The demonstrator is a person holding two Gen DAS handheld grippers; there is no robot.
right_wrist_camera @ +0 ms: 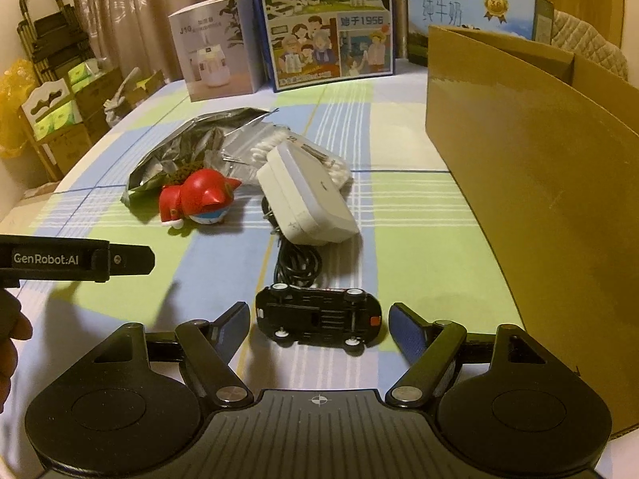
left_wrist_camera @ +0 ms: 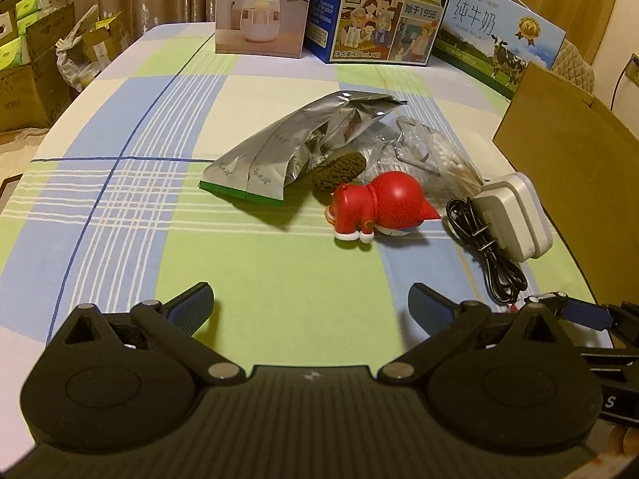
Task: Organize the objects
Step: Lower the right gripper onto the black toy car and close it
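A pile lies mid-table: a silver foil bag point(left_wrist_camera: 279, 151), a red toy figure point(left_wrist_camera: 379, 207) on its side, a brown knitted piece point(left_wrist_camera: 339, 169), a clear bag of cotton swabs point(left_wrist_camera: 435, 155) and a white charger point(left_wrist_camera: 515, 215) with a black cord point(left_wrist_camera: 483, 255). My left gripper point(left_wrist_camera: 311, 311) is open, low over the cloth, short of the pile. In the right wrist view a black toy car point(right_wrist_camera: 317, 315) lies on its side, underside toward the camera, between the fingers of my open right gripper point(right_wrist_camera: 317, 325); the pads stand apart from it. The red figure point(right_wrist_camera: 199, 199) and charger point(right_wrist_camera: 307, 199) lie beyond.
A tall cardboard box point(right_wrist_camera: 531, 199) stands at the right edge of the table. A humidifier box point(left_wrist_camera: 261, 8) and two milk cartons point(left_wrist_camera: 383, 12) line the far edge. The left gripper's body point(right_wrist_camera: 76, 259) and a hand point(right_wrist_camera: 10, 343) show at left. Stacked boxes stand on the floor to the left.
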